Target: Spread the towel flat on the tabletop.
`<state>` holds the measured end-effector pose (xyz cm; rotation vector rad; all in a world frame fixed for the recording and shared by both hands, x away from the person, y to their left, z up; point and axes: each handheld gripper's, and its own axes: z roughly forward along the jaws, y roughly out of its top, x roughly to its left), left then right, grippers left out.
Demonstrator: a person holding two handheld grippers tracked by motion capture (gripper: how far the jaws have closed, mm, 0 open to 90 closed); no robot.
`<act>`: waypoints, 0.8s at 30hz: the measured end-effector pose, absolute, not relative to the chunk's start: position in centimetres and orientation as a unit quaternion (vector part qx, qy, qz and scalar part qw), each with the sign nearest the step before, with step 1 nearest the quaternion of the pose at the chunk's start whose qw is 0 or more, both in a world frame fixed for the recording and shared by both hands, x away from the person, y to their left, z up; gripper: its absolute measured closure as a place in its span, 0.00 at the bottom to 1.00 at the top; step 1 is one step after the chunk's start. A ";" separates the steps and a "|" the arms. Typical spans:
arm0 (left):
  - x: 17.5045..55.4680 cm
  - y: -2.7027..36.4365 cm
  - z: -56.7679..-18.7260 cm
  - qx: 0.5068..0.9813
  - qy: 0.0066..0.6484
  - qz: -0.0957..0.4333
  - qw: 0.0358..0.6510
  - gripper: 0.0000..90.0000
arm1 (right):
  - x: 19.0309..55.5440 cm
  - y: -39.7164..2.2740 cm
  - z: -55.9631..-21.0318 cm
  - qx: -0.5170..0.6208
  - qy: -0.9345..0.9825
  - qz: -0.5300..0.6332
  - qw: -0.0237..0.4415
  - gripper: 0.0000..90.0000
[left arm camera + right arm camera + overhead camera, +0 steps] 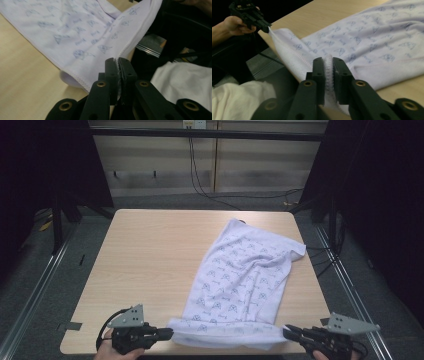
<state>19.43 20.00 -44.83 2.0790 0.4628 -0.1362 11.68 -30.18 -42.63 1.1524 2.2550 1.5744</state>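
Stretching along the near edge of the light wooden counter (150, 250), the hem of one pale lilac printed cloth (245, 270) runs between two tongs. The left tongs (167, 334) pinch its left corner; the right tongs (287, 332) clamp the right corner. The rest lies rumpled toward the far right. Beyond, black cables (200, 180) trail over the floor.

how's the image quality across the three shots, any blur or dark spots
High view: table evenly lit, the surroundings nearly black, patterned cloth fairly sharp. Left gripper view: the cloth's print soft, the far background dark. Right gripper view: the jaws' cloth edge crisp, the left gripper farther off slightly soft against shadow.
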 end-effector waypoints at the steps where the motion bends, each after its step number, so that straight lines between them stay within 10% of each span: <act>1: 19.0 20.1 -44.9 0.855 0.187 -0.057 0.481 0.96 | 11.1 -30.3 -42.8 0.384 0.755 0.526 0.078 0.81; 13: 19.2 20.7 -44.2 0.851 0.177 -0.062 0.490 0.70 | 15.1 -29.0 -43.4 0.406 0.773 0.479 0.088 0.64; 24: 30.5 14.3 -47.4 0.850 0.252 -0.048 0.461 0.81 | 21.5 -25.0 -47.8 0.405 0.833 0.375 0.044 0.67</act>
